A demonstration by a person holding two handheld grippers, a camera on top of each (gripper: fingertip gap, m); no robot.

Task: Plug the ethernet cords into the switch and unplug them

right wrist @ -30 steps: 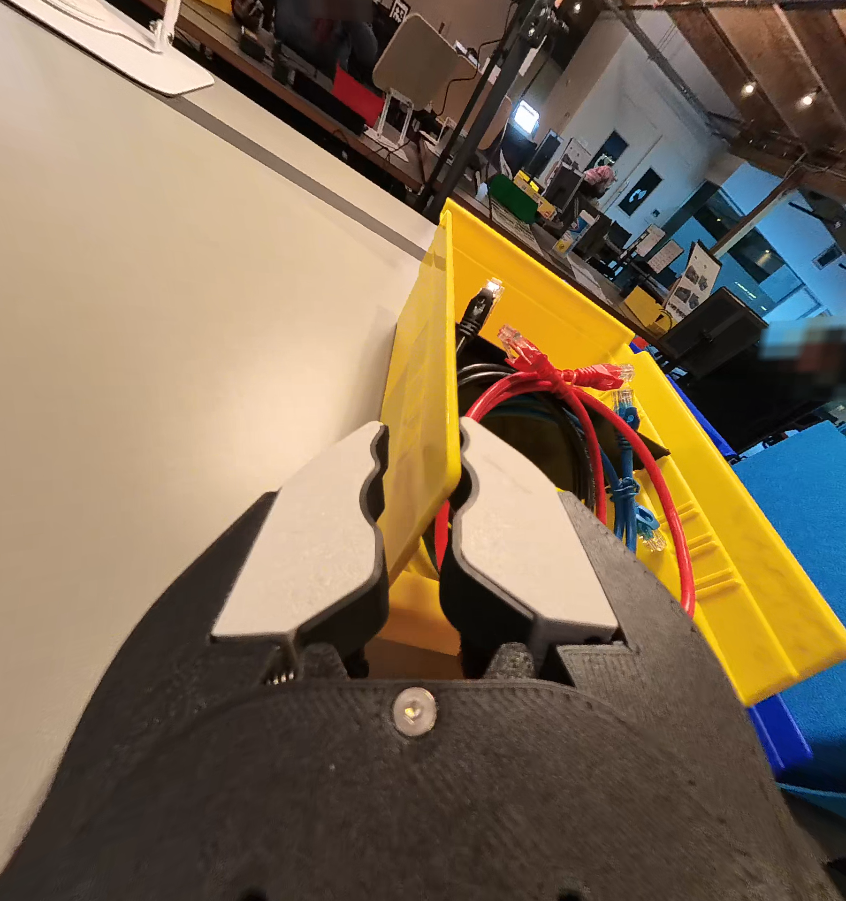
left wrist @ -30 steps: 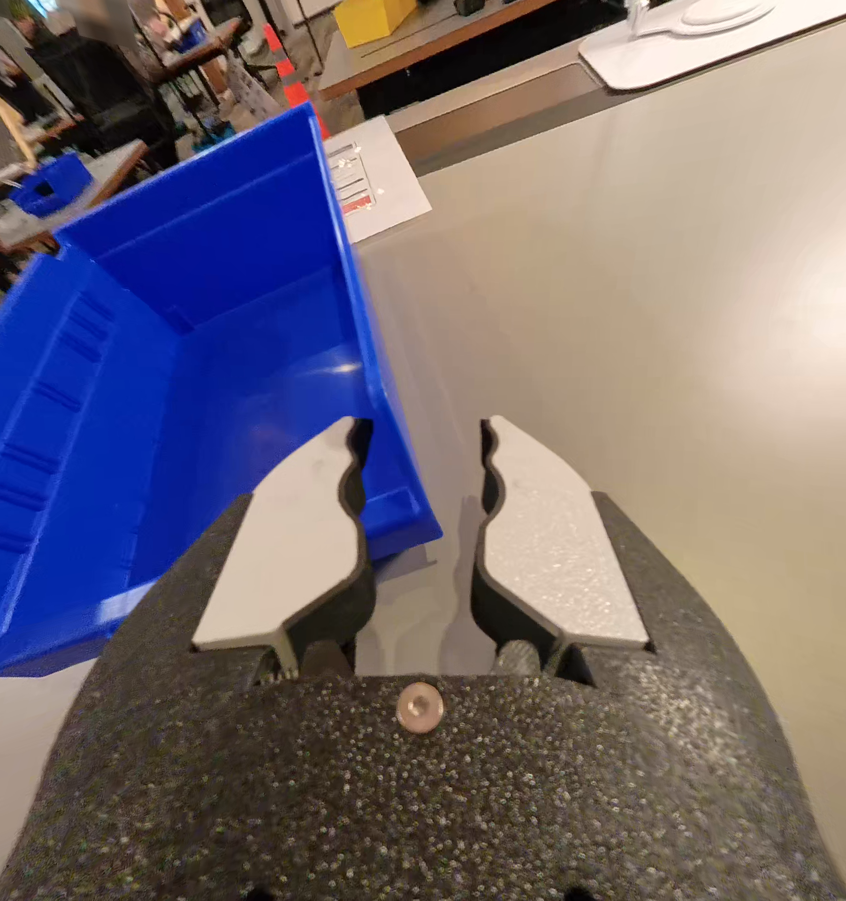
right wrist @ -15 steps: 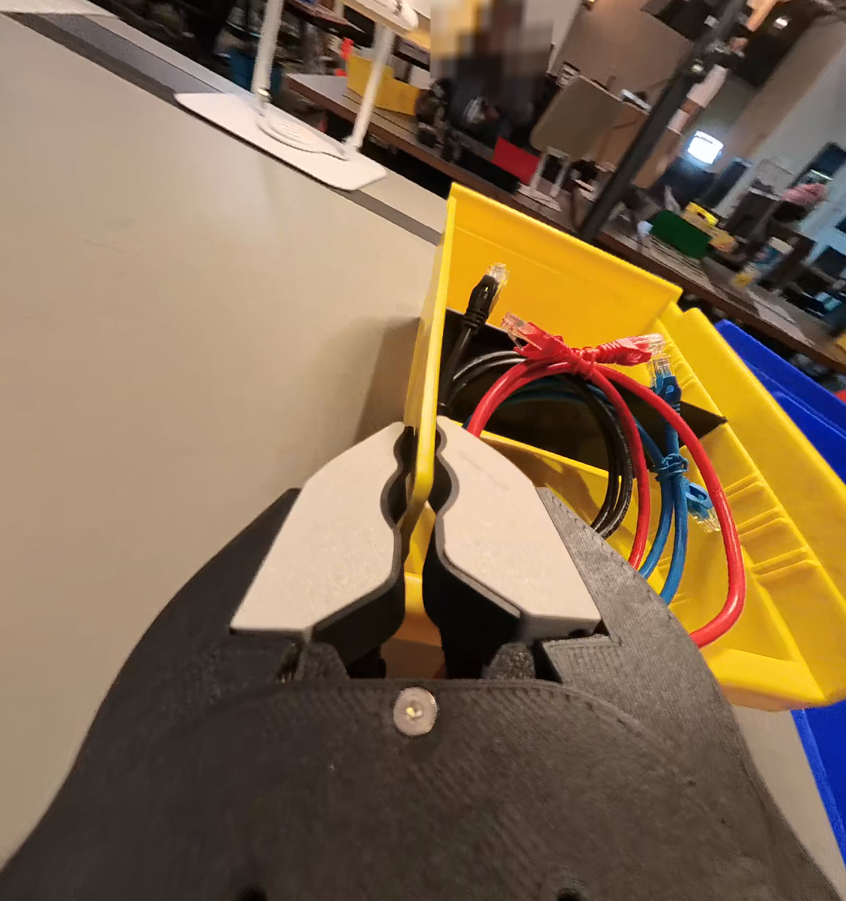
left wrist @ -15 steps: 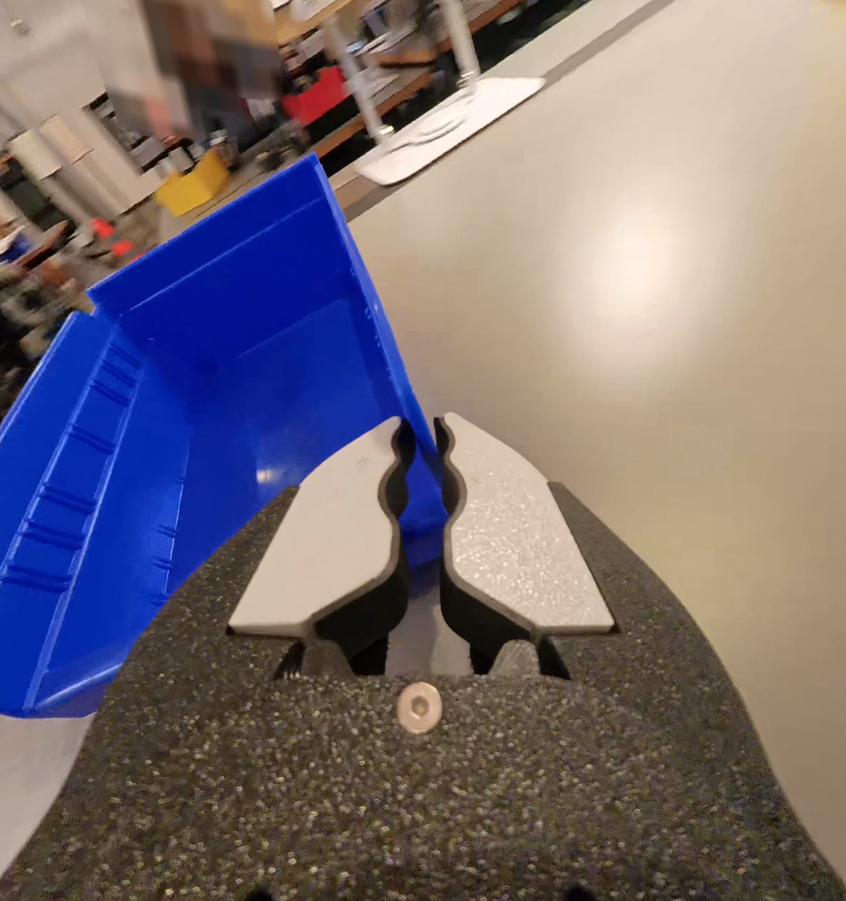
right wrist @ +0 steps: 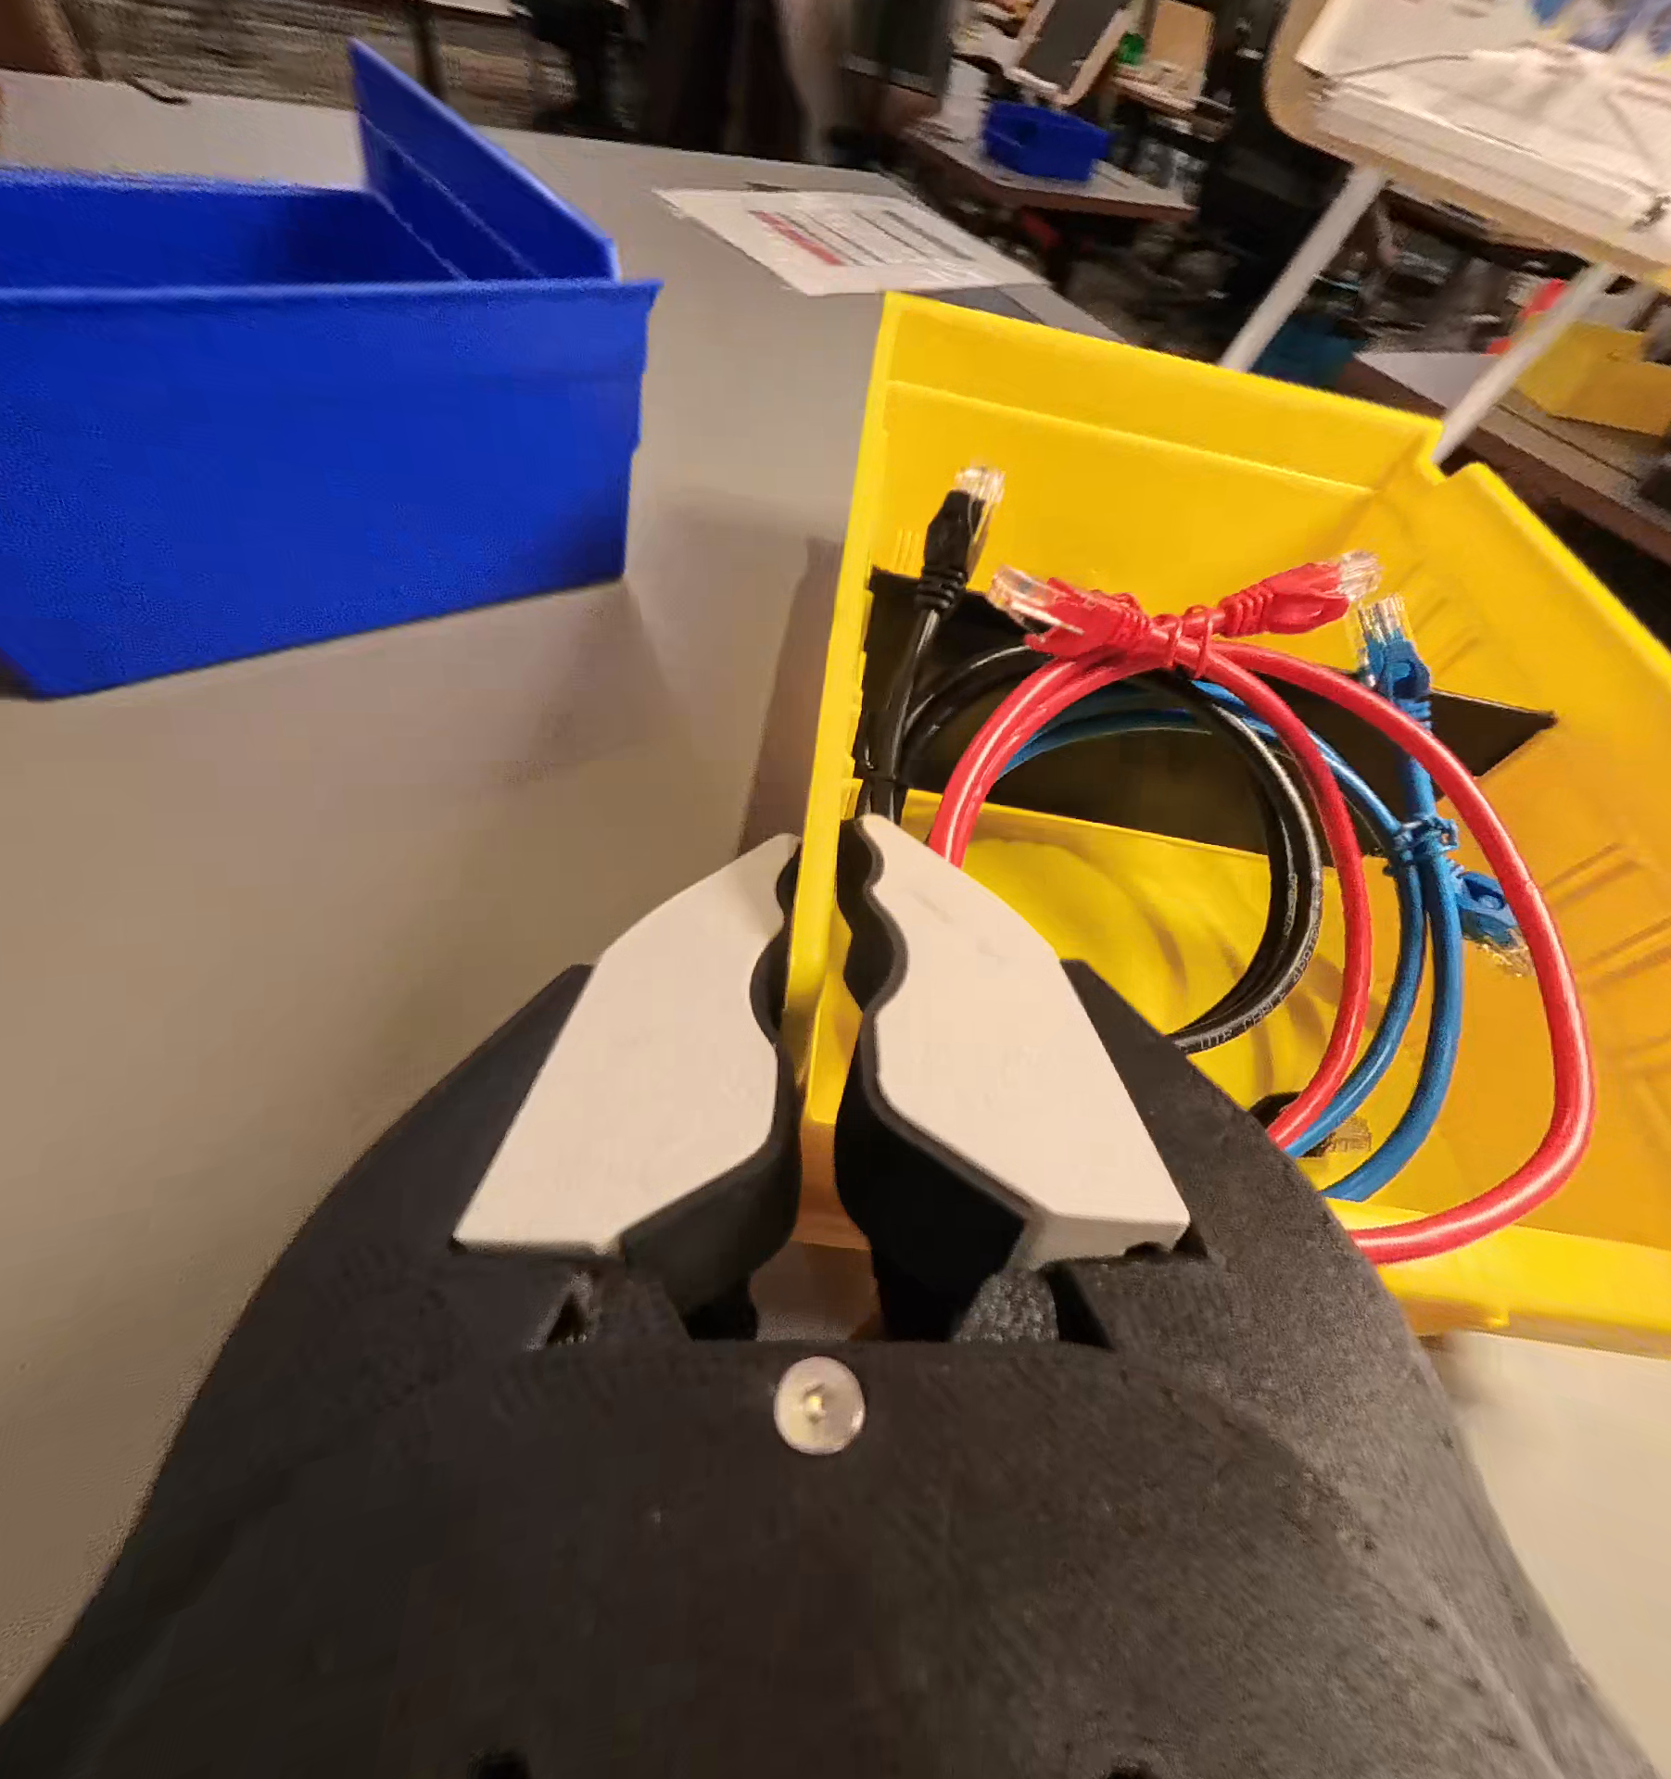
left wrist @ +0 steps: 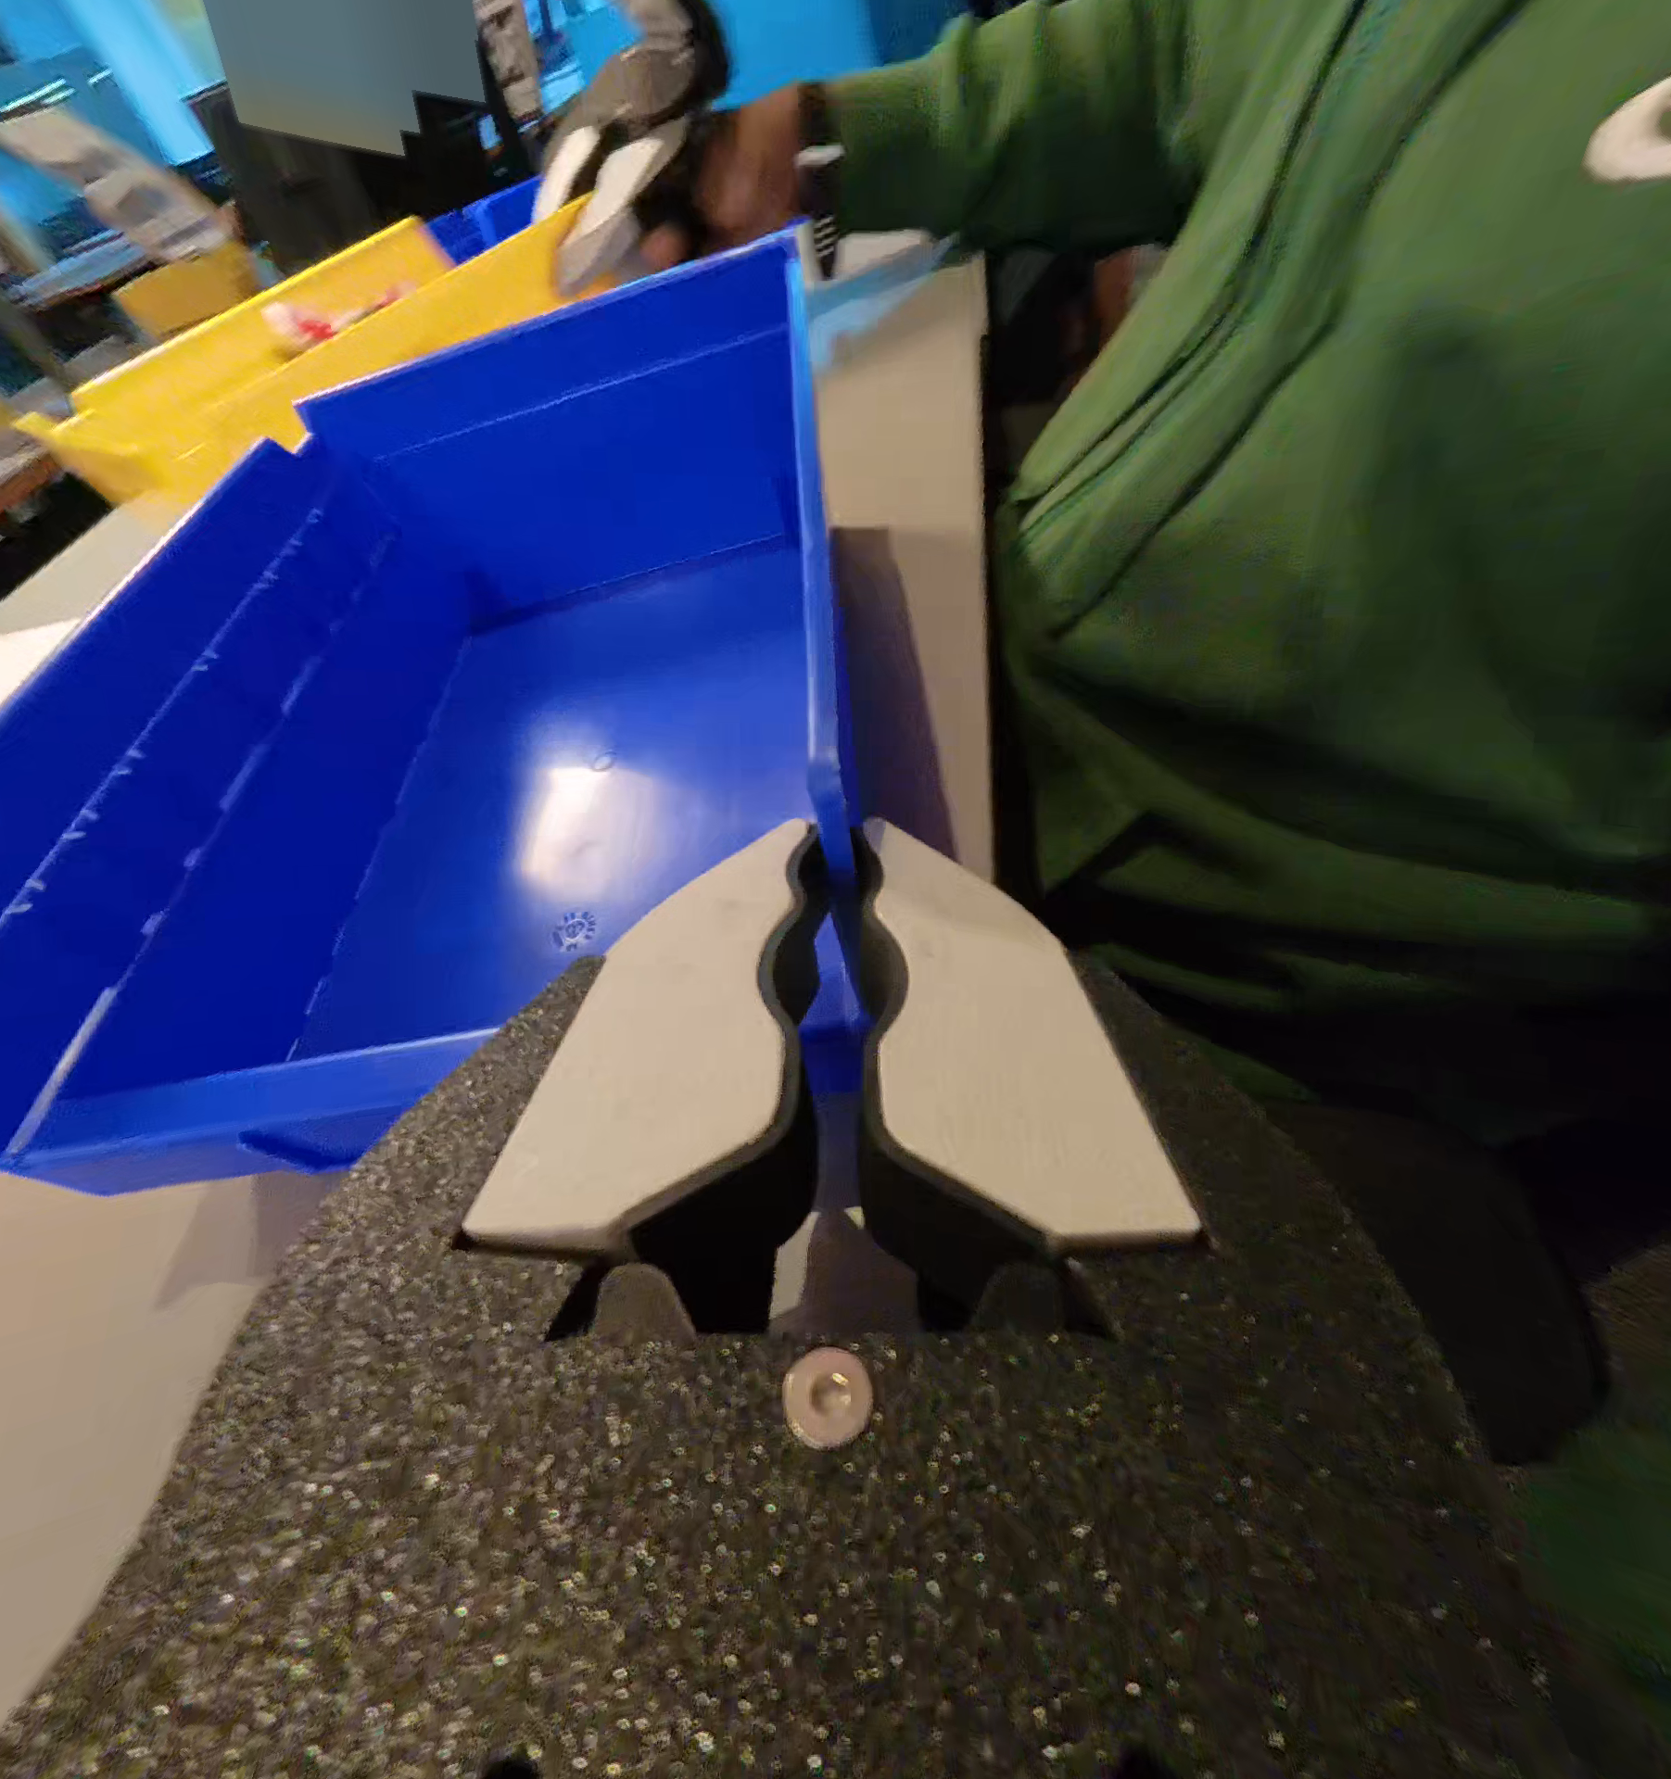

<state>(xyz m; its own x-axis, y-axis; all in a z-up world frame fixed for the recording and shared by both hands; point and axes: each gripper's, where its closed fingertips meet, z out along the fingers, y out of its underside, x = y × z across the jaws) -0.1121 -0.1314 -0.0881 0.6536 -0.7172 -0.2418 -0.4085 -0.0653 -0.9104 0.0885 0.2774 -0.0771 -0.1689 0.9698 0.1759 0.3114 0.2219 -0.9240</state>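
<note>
We see the grey table spreading to the left of and beyond the right tongs, and under the left tongs as well. On it, ahead and to the left of the left tongs, sits the blue bin, nothing showing inside it; those tongs are clamped on the bin's right-hand wall near its near corner, one finger inside, one outside. To the right of the left tongs a person's green sleeve fills the view.

The yellow bin lies ahead and to the right of the right tongs, which are clamped on its left wall the same way. Inside that bin, just right of the inner finger, the ethernet cords lie coiled: a red cord on top, a blue cord beneath it and a black cord nearest the tongs, its plug sticking up. Under the coils we make out a flat black thing (too covered to name). Beyond the yellow bin, ahead of the right tongs, lies a printed sheet
</note>
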